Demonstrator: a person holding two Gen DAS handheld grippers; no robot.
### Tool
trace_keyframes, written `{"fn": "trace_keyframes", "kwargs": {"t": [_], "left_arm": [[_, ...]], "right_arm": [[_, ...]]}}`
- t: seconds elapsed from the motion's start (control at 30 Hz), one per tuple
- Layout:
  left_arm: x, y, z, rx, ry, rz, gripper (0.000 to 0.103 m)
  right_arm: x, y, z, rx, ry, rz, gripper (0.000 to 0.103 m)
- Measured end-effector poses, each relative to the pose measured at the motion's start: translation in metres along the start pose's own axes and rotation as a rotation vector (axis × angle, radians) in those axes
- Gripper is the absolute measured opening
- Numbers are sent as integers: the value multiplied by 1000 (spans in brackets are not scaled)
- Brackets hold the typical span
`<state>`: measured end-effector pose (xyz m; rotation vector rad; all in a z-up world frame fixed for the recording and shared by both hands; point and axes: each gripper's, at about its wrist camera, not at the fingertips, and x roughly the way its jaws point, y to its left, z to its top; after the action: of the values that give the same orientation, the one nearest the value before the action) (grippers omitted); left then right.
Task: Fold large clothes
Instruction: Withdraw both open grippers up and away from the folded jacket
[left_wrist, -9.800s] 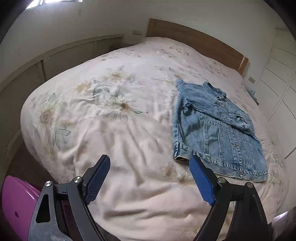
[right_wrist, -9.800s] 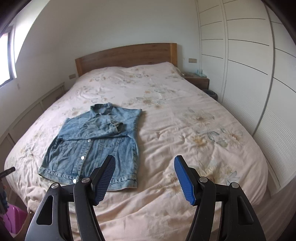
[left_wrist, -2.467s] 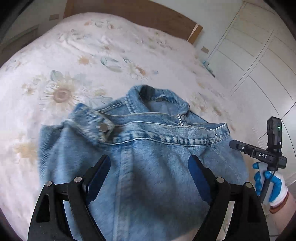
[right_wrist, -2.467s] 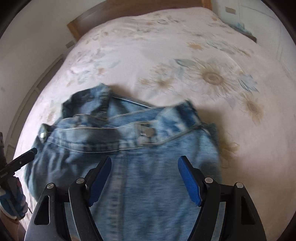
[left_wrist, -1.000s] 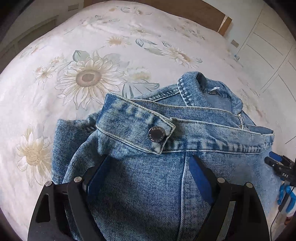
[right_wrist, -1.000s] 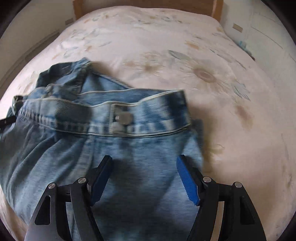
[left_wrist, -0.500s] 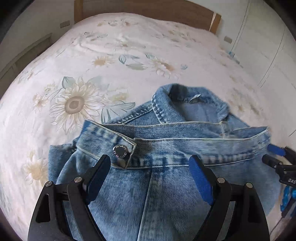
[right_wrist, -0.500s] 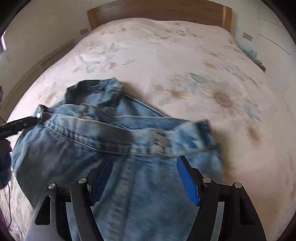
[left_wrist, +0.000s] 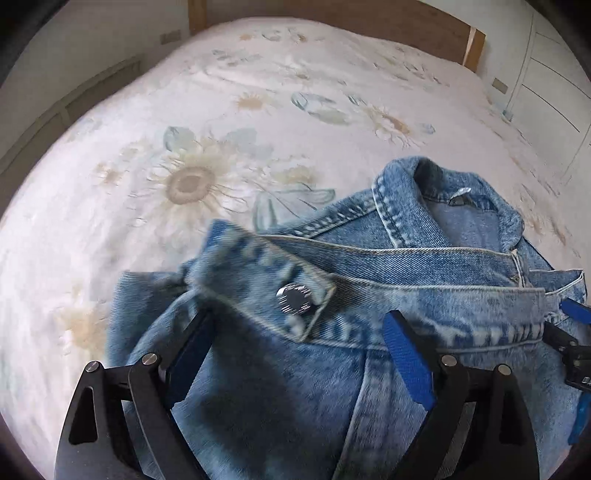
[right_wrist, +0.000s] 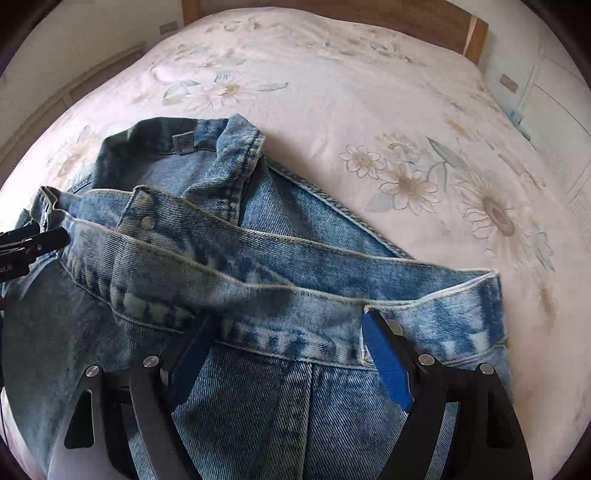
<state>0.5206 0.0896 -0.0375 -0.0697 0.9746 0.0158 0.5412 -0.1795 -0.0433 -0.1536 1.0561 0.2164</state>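
The left tongs (left_wrist: 295, 350) stand wide apart, their blue-padded fingers (left_wrist: 406, 360) spread over the cloth with nothing pinched between them. Directly under and ahead of them lies the faded blue denim jacket (left_wrist: 332, 369), folded over so its hem band crosses just beyond the fingertips; a round silver metal button (left_wrist: 294, 298) sits on that band between the two fingers and slightly ahead. Beyond the band, ahead and to the right, the jacket's collar (left_wrist: 443, 192) stands up. At the far right edge of this view, part of the other black tool shows beside the end of the band.

The right tongs (right_wrist: 291, 358) are likewise spread wide and grip nothing; the denim hem band (right_wrist: 295, 295) runs across just ahead of both fingertips, and the right blue pad (right_wrist: 384, 365) lies against the band's lower seam. The collar with its small grey label (right_wrist: 183, 143) lies ahead and to the left. At the left edge the tips of the other tool are at the band's far end.

The jacket rests on a bed with a pale pink quilt printed with daisies (right_wrist: 369, 92), which stretches ahead of both tongs to a brown wooden headboard (left_wrist: 369, 22). White panelled wardrobe doors (left_wrist: 554, 74) stand off to the right.
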Motion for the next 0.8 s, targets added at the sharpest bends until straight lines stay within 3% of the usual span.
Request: {"fn": "trace_keyframes", "kwargs": {"t": [0.13,0.3,0.5,0.67,0.8], "left_arm": [[-43,0,-15,34,-63,6,89],[-84,-1,-43,19,-89,-79,89],[-63,6,-81,30,33,-5,89],[-80,36,-85,-53,55,56,89],[-117,59,-90,-123,25,47,89]], "right_arm": [[-43,-7,-15,-4,-57,28,82],[-95,-22,-66,-29,-81,66,82],[-92,-42,-127,28,-3,73,82],[-100,-65,-146,79,28,4,82],[-113,-84,-158,136,56,-33,82]]}}
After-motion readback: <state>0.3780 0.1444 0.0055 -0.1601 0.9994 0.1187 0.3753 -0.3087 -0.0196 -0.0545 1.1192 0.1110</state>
